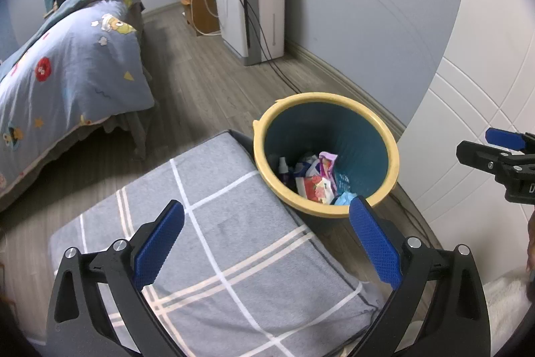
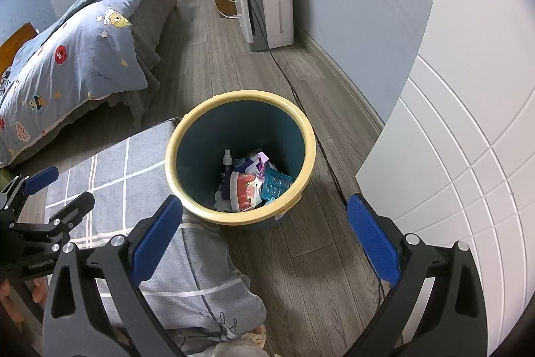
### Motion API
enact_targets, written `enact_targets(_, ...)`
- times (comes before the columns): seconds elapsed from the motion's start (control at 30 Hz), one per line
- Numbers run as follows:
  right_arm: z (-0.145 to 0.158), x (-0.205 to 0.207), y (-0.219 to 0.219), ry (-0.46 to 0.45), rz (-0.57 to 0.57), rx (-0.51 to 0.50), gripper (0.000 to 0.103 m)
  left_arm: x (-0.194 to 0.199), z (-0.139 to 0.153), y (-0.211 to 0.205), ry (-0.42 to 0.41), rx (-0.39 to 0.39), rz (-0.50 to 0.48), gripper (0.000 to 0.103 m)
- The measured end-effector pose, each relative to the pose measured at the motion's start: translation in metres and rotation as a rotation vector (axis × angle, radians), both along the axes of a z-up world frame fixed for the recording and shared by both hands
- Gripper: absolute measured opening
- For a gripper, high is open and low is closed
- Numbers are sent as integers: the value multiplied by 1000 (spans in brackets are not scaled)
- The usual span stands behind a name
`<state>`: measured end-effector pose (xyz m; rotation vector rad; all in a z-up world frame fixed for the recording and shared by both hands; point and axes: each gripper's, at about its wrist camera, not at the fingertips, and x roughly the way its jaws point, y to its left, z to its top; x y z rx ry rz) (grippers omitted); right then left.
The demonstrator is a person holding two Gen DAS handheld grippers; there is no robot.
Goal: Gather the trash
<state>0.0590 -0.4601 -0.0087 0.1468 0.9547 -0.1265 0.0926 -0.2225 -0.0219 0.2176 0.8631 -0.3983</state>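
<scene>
Brimming yellow-rimmed teal bin (image 2: 240, 156), crumpled wrappers (image 2: 249, 188) inside.

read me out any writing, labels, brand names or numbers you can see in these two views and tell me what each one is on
"GenRobot.AI": small white print on the black body of the left claw, seen in the right wrist view.
"D": start of a white word on the right claw, cut off at the frame edge.
Teal packet in the trash bin: pale lettering, too blurred to read.
Red-and-white wrapper: print unreadable.
Bed quilt: cartoon patches, any text too small.
</scene>
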Motion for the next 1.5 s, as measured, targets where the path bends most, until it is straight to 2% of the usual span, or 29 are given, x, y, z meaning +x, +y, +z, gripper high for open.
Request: enact_targets(1.5, -2, 0, -3, 5, -2, 1, 97, -3, -7, -3, 15, -6, -9, 98)
